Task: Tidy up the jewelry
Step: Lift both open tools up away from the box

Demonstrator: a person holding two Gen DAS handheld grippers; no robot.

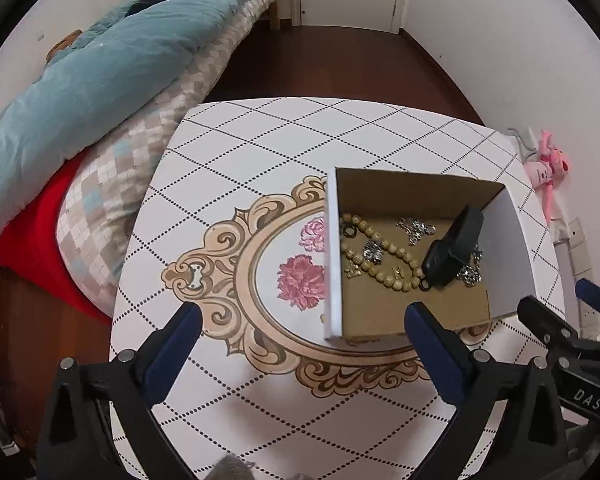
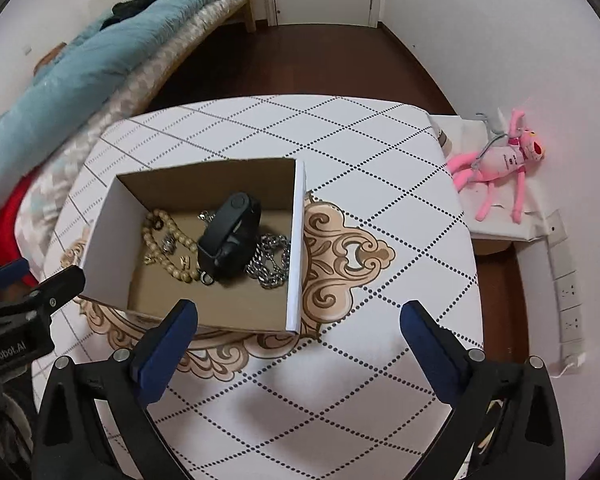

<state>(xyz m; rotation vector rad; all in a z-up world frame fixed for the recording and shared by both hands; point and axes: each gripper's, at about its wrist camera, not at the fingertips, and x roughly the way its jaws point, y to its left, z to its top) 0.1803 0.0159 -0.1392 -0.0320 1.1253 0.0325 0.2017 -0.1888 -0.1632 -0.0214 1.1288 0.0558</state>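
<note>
An open cardboard box (image 1: 512, 256) with white outer walls stands on the table; it also shows in the right wrist view (image 2: 296, 240). Inside lie a wooden bead bracelet (image 1: 384, 272) (image 2: 168, 240), a black wristband (image 1: 456, 246) (image 2: 230, 236), a silver chain (image 2: 272, 258) (image 1: 470, 272) and small metal charms (image 1: 416, 228). My left gripper (image 1: 302, 320) is open and empty, above the table just left of the box's near corner. My right gripper (image 2: 300, 316) is open and empty, over the box's near right corner.
The table (image 1: 260, 152) has a white diamond-patterned cloth with a floral medallion. A bed with a blue quilt (image 1: 100, 64) lies to the left. A pink plush toy (image 2: 500, 160) lies on a white stand to the right. Wall sockets (image 2: 568, 304) are at far right.
</note>
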